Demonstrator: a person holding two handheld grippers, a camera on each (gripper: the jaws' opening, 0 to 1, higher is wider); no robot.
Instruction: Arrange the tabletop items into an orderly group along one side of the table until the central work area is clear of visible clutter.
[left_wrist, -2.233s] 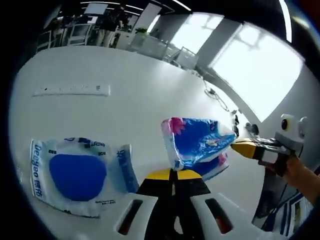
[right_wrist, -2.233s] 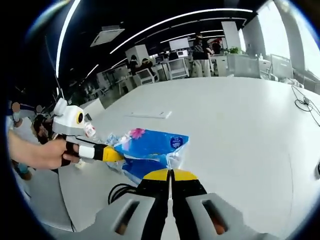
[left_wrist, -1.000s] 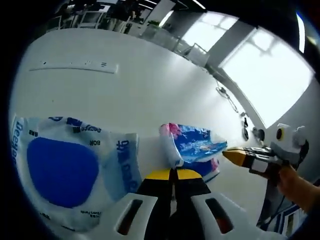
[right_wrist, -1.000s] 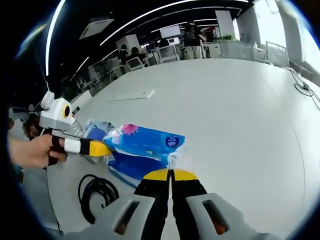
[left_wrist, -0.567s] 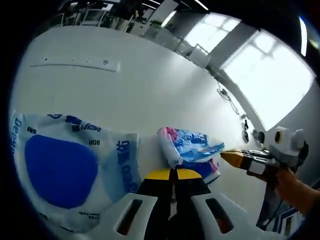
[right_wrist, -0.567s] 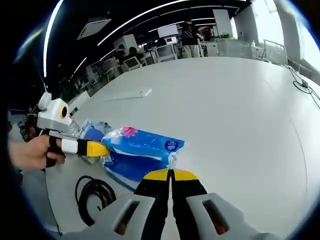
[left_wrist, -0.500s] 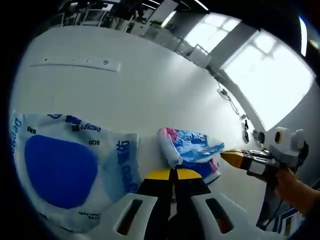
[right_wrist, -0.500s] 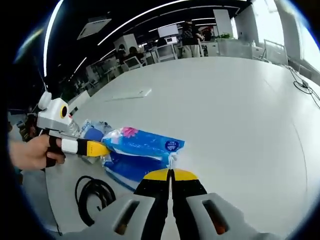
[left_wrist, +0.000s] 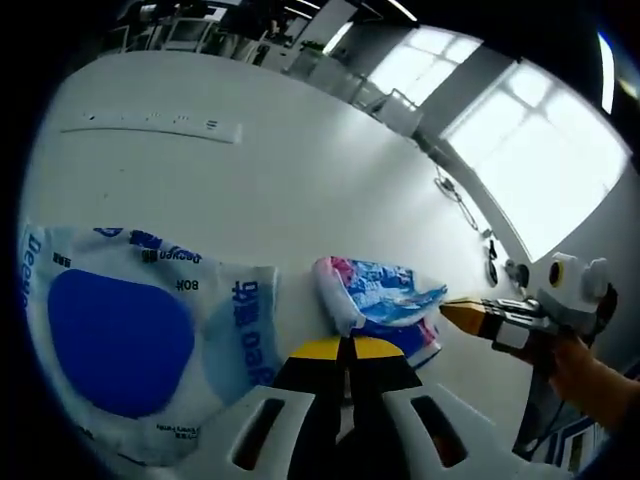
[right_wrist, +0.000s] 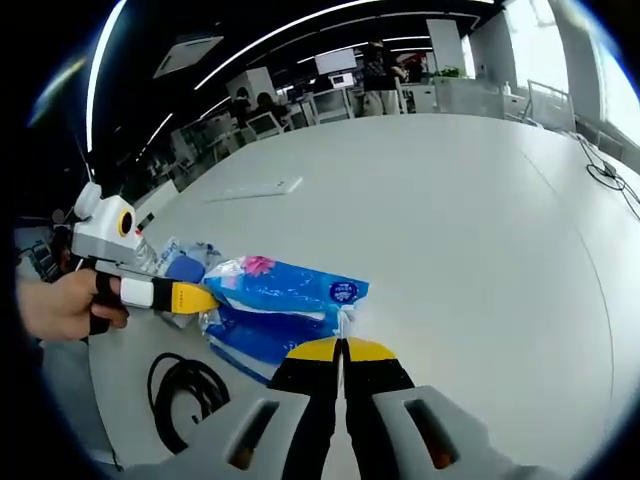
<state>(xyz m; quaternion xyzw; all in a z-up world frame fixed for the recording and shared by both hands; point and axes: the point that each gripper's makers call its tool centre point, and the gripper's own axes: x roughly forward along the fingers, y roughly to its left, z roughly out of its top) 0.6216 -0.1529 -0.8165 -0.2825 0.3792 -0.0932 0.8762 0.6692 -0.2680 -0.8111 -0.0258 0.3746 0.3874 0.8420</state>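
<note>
A blue tissue pack with a pink flower print is held at both ends, resting on a second blue pack on the white table. My left gripper is shut on the pack's near end; in the right gripper view it enters from the left, in a hand. My right gripper is shut on the plastic flap at the other end of the pack; in the left gripper view it comes in from the right.
A large white-and-blue soft pack lies left of the blue ones. A white power strip lies farther out on the table. A coiled black cable sits near the table edge. More cables lie at the far side.
The held blue pack has come down from above the table onto the second blue pack. In the last half second almost nothing has moved.
</note>
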